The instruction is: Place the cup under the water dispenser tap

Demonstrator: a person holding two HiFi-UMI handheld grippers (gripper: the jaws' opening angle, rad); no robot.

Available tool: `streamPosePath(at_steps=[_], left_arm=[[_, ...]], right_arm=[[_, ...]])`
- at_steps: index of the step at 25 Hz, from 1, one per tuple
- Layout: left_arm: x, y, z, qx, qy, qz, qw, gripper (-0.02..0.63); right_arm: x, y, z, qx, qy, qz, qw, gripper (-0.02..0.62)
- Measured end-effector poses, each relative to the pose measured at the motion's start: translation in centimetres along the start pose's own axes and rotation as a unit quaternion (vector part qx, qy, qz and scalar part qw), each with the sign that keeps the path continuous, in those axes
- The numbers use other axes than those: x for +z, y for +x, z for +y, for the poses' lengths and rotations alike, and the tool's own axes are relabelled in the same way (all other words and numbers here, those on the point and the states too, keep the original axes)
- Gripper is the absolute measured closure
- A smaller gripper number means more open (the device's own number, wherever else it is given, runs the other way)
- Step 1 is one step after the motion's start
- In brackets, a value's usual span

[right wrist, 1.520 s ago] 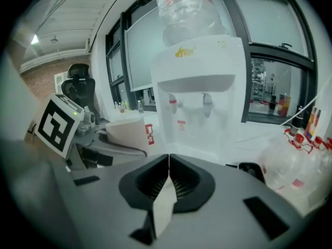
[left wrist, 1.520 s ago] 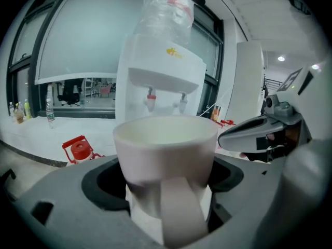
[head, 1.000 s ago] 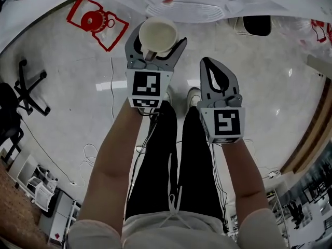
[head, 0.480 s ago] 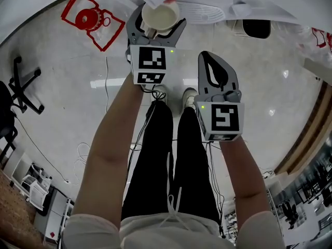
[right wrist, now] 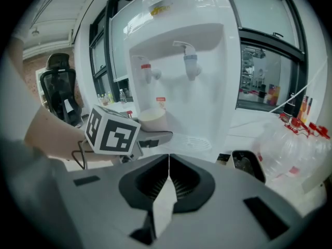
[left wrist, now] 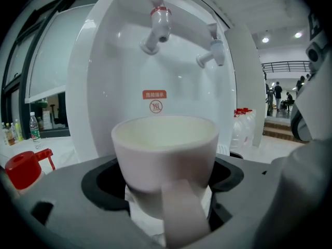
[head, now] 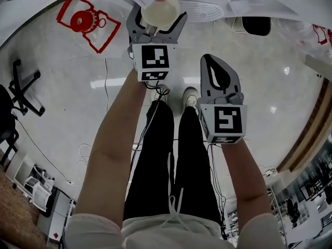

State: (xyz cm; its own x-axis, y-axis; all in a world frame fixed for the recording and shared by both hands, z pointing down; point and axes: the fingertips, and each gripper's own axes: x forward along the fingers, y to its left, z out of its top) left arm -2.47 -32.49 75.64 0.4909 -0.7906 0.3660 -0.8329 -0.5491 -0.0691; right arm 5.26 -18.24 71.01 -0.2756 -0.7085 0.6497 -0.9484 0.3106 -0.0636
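Holding: the left gripper (head: 158, 18) has its jaws clamped on a cream cup (left wrist: 165, 149), one jaw on each side of the lower body.
Cup: upright, mouth up, with its handle turned back toward the gripper's camera. Nothing can be seen inside it.
Cup's place: up in the air just before the white dispenser (left wrist: 104, 87). Seen from the head, it is at 12 o'clock, at the dispenser's front edge.
Taps: from the left gripper view the red tap (left wrist: 158, 27) is at 12 o'clock above the cup and the other tap (left wrist: 212, 52) is at 1 o'clock. The cup rim is lower than both. Whether it is straight under a spout, I cannot tell.
Right gripper (right wrist: 168, 162): jaws pressed together with nothing between them. It hangs back from the dispenser, nearer the person's body than the left one, and is apart from the cup.
Grille (right wrist: 189, 139): a round white drip grille at the dispenser's foot, at about 3 o'clock from the cup in the right gripper view.
Bottles (right wrist: 290, 144): clear water bottles with red caps, at 3 o'clock in the right gripper view.
Floor: pale and glossy. A black chair (head: 23, 87) is at 9 o'clock in the head view.
Person: bare forearms reaching forward, and black trousers (head: 155, 160) below.
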Motion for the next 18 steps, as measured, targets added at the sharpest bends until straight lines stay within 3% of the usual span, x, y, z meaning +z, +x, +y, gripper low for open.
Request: streamPosePath(at_steps=[8,13,18], left_arm=[[0.1,-0.1,-0.2,-0.008,-0.022,0.001,0.9997,0.143],[1.0,-2.5,0.1,0.023,-0.041,-0.024,0.9986,0.143],[-0.8,-6.2,-0.9,0.034,-0.035,-0.003,0.9988,0.143]], right_arm=[[-0.8,-0.5,-0.2,-0.006,0.022,0.006,1.0,0.569],[-1.4,-1.0,-0.4,-0.007,0.03,0.009,0.999,0.569],[-2.2,-1.6,-0.3,-0.007,0.031,0.013,0.999,0.569]])
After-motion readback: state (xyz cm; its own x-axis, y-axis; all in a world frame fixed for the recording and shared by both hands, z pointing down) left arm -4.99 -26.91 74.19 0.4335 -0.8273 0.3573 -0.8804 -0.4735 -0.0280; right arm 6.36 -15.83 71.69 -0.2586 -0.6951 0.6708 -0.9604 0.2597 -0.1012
